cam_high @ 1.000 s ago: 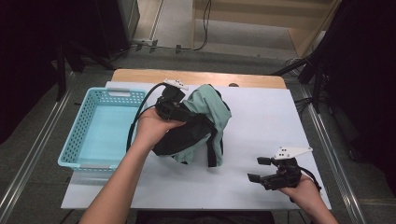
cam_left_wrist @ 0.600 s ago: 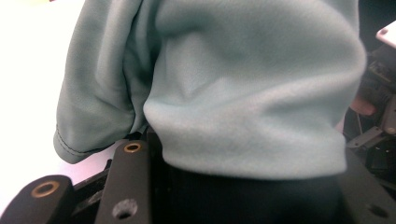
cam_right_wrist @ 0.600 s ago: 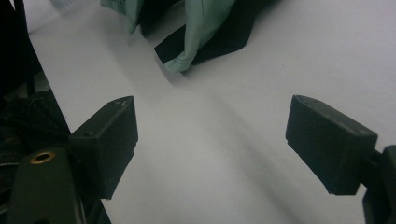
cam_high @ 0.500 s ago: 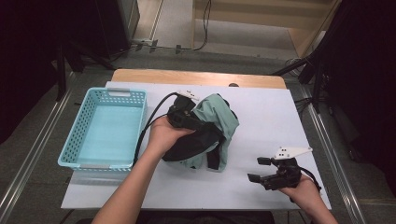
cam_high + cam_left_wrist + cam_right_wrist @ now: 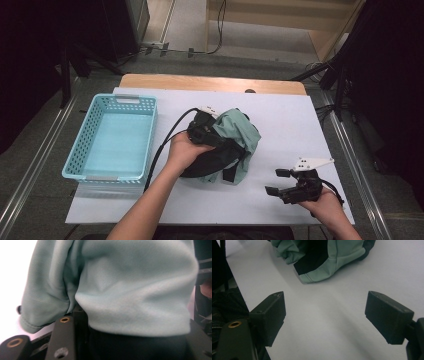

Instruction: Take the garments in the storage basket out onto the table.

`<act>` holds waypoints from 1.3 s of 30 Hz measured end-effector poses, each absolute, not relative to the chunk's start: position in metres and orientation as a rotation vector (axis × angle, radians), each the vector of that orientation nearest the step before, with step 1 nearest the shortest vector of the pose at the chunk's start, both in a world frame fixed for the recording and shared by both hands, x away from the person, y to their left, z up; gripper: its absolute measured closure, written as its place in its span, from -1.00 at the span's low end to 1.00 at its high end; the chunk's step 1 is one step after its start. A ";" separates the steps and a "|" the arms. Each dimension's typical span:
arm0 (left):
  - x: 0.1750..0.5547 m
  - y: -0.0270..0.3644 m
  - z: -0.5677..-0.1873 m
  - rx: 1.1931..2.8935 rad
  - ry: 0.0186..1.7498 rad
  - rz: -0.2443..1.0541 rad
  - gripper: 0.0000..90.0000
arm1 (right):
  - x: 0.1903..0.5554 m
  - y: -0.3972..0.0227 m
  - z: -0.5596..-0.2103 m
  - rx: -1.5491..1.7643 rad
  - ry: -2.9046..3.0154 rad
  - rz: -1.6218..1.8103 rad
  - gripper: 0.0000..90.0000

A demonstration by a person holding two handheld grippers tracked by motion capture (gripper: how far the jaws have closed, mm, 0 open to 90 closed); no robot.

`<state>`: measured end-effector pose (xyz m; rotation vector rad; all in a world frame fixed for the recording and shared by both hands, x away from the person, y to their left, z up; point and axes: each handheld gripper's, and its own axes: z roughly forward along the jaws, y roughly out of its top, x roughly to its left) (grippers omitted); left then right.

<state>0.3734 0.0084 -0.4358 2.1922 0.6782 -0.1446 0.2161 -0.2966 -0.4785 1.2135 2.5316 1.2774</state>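
Sitting at the left end of the white table top (image 5: 280,115), the light-blue plastic lattice basket (image 5: 113,138) holds nothing but its own pale floor, and its right wall stands just left of the crumpled mint-green and black fleece garment (image 5: 231,145), apart from it. That garment lies heaped near the middle of the white surface, green cloth on top and black cloth spilling toward the person's side. The left gripper (image 5: 206,131) is pressed into the heap's left side, its black cable looping down toward the table edge between basket and garment. In the left gripper view the green fleece (image 5: 130,287) bulges right over the black jaws, with black cloth between them; the jaws have just been widening, and whether the pads still press on the cloth cannot be told, since the fabric hides them. Right of the garment, well clear of it, the right gripper (image 5: 280,182) rests low near the table's front edge with its grey three-cornered plate on top. In the right gripper view its jaws stand wide apart over bare white surface, nothing between them, with the garment's green hem and black band (image 5: 322,262) lying beyond them.
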 end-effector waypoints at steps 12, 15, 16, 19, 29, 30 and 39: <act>0.371 0.001 -0.445 2.189 0.634 -0.144 -0.57 | 0.220 -0.295 -0.480 1.220 2.538 1.273 -0.66; 0.370 0.002 -0.443 2.198 0.646 -0.155 -0.68 | 0.221 -0.296 -0.480 1.222 2.536 1.275 -0.65; 0.370 0.002 -0.443 2.198 0.646 -0.155 -0.68 | 0.222 -0.296 -0.480 1.224 2.535 1.276 -0.66; 0.368 0.005 -0.438 2.203 0.657 -0.149 -0.68 | 0.223 -0.297 -0.479 1.223 2.523 1.277 -0.65; 0.364 0.027 -0.415 2.127 0.664 -0.180 -0.68 | 0.228 -0.296 -0.478 1.217 2.515 1.281 -0.60; 0.364 0.030 -0.413 2.125 0.666 -0.174 -0.68 | 0.227 -0.295 -0.477 1.213 2.514 1.279 -0.60; 0.364 0.053 -0.411 2.109 0.711 -0.126 -0.68 | 0.225 -0.293 -0.474 1.199 2.513 1.280 -0.58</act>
